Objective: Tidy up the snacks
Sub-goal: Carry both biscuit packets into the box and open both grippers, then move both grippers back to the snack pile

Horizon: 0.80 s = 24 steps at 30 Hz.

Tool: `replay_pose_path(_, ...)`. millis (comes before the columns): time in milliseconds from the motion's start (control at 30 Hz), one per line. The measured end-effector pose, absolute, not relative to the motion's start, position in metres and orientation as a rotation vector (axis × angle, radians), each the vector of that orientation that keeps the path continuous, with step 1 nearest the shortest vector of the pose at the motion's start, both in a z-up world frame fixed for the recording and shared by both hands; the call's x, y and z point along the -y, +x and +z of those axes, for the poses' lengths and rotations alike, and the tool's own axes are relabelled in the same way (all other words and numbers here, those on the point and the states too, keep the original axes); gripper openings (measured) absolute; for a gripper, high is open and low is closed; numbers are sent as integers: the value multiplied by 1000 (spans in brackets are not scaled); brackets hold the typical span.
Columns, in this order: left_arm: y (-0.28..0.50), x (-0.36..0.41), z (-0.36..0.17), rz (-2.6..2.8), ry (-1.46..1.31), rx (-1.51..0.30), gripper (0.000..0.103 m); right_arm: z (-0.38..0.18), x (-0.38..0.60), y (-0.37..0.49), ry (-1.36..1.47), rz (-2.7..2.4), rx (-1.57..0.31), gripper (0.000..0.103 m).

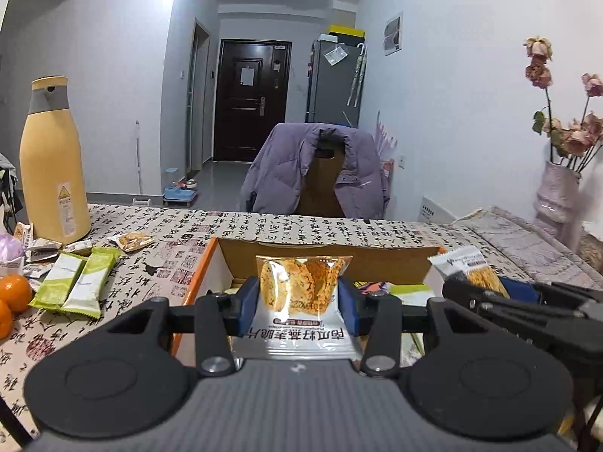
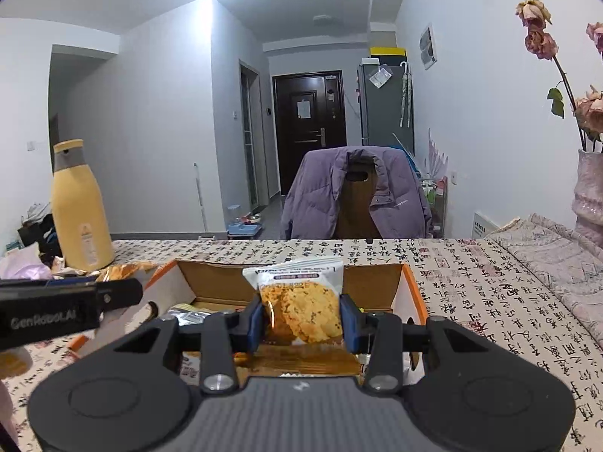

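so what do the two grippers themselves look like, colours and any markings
Both look alike: the left gripper and right gripper have matte black linkage arms with silver pivot screws, blue finger pads, and a dark grey ribbed body with two round black discs. White "GenRobot.AI" lettering shows on the left gripper's side. No cables or sleeves visible.

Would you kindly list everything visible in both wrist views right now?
cardboard box: one, brown with orange edges, table centre
cookie packets: two, clear and white, one in each gripper above the box
green snack bars: two, left of box
oranges: two, far left
thermos: one, yellow, back left
tablecloth: calligraphy print
chair with purple jacket: one, behind table
vase of dried roses: pink, right
left gripper: black, blue pads
right gripper: same
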<state>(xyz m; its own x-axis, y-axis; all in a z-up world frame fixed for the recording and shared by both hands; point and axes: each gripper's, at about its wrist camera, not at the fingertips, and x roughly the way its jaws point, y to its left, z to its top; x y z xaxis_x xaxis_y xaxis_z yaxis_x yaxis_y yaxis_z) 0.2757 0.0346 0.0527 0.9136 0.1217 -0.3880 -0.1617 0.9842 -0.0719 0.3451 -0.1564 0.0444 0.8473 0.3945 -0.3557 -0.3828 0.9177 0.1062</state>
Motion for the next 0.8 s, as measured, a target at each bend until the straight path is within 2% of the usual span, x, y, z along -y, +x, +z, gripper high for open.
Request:
replay_pose_path(367,297,-33,17,145,-64,-402,45,15,158,364,20,384,-412,40)
replay_pose_path(433,297,-35,16,145,-66,-402,48,15,158,362,25,377,-416,41)
replay_pose_path(467,296,-37,15,153,-72,-401,53,15,159,361,25,374,-420,43)
replay_pose_path(500,295,-39,14,157,-77,-398,63,14,160,360,27,369,-423,45)
replay_pose_path(533,294,-41,14,161,-82,-389,69,13,162,360,32,364,-426,57)
replay_pose_path(567,292,-43,15,169,-83,-378,81,13,164,360,39,357,-431,73)
replay_pose_path(600,289,-44,16,181,-85,-363,90,13,167,360,49,353,-430,81)
replay_pose_path(633,287,-44,17,188,-87,-351,94,13,169,361,57,350,-426,92)
replay_pose_path(667,286,-45,18,195,-89,-340,103,13,171,360,65,350,-419,95)
replay_pose_path(733,283,-46,20,212,-92,-321,103,14,173,359,74,348,-409,102)
replay_pose_path(800,282,-46,20,215,-95,-324,103,14,173,358,78,341,-400,103)
